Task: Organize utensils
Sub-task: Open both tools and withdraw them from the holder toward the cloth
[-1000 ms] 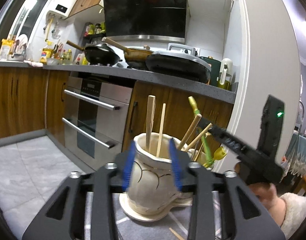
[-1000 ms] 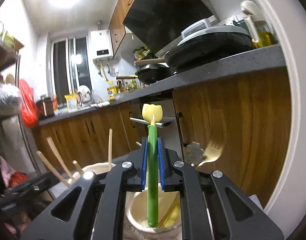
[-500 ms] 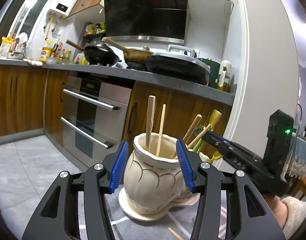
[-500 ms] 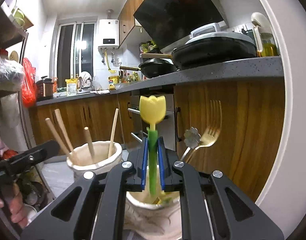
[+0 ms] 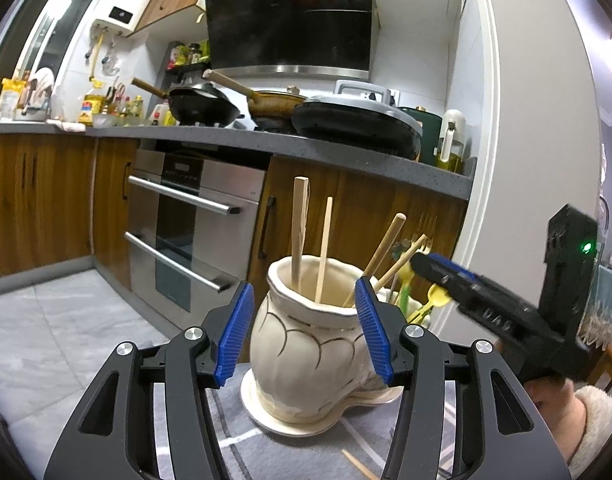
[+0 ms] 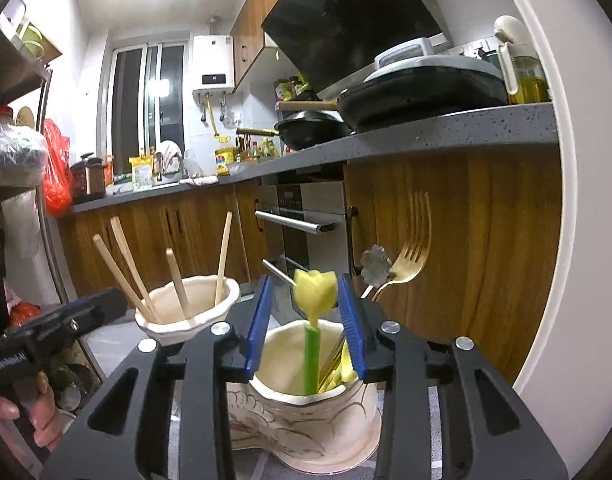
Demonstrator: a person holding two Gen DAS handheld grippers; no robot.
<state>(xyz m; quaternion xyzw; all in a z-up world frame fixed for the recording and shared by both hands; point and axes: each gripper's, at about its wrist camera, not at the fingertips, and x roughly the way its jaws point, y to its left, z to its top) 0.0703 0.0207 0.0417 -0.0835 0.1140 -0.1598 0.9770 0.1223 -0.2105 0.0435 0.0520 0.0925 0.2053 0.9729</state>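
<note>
A cream ceramic vase (image 5: 310, 336) holds several wooden chopsticks (image 5: 299, 226); my left gripper (image 5: 304, 328) is open with its blue pads either side of the vase, not touching. In the right wrist view a second cream vase (image 6: 306, 412) holds a green-stemmed yellow tulip utensil (image 6: 315, 320), a gold fork (image 6: 412, 248) and a flower-ended utensil (image 6: 375, 270). My right gripper (image 6: 306, 328) is open around the tulip utensil, pads apart from it. The chopstick vase (image 6: 188, 310) stands to the left behind. The right gripper (image 5: 486, 308) shows in the left view.
Both vases stand on a grey patterned cloth (image 5: 338, 448); a loose chopstick (image 5: 358, 466) lies on it. Behind are wooden cabinets (image 5: 38, 208), a steel oven (image 5: 190, 220) and a counter with pans (image 5: 206, 106). A white wall (image 5: 538, 160) is at right.
My right gripper has opened and let go of the tulip utensil, which now stands in the second vase. My left gripper has opened wider around the chopstick vase.
</note>
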